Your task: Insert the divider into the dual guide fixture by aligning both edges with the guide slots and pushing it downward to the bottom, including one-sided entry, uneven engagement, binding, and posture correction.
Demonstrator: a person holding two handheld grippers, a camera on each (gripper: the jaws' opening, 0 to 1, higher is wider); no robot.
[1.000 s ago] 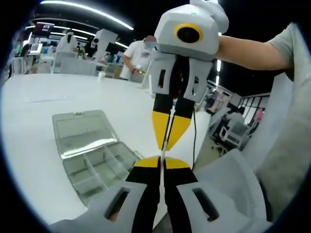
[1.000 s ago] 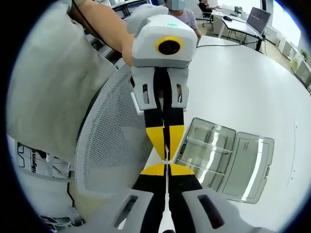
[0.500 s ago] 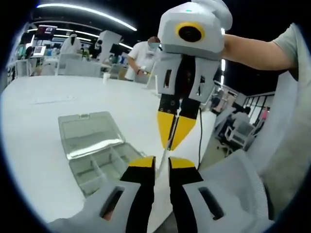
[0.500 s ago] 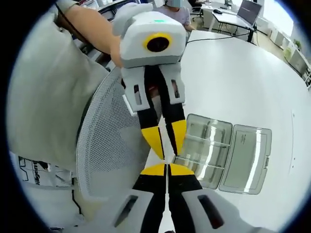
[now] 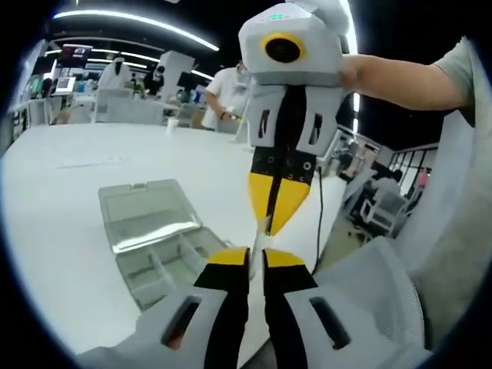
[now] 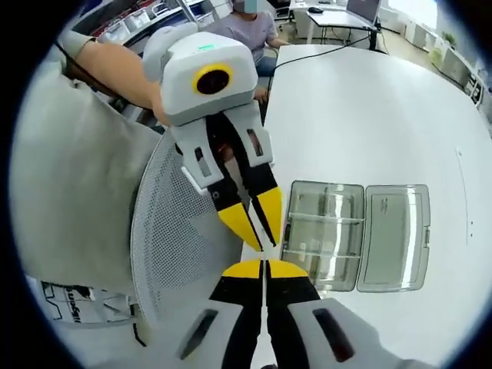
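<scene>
Above the bench edge, beside the open clear compartment box | right gripper pinches thin divider upright | left gripper jaws narrowly apart around divider's other end | box lies flat, lid open.

The right gripper pinched a thin divider; an open clear box sat near the table's edge.
</scene>
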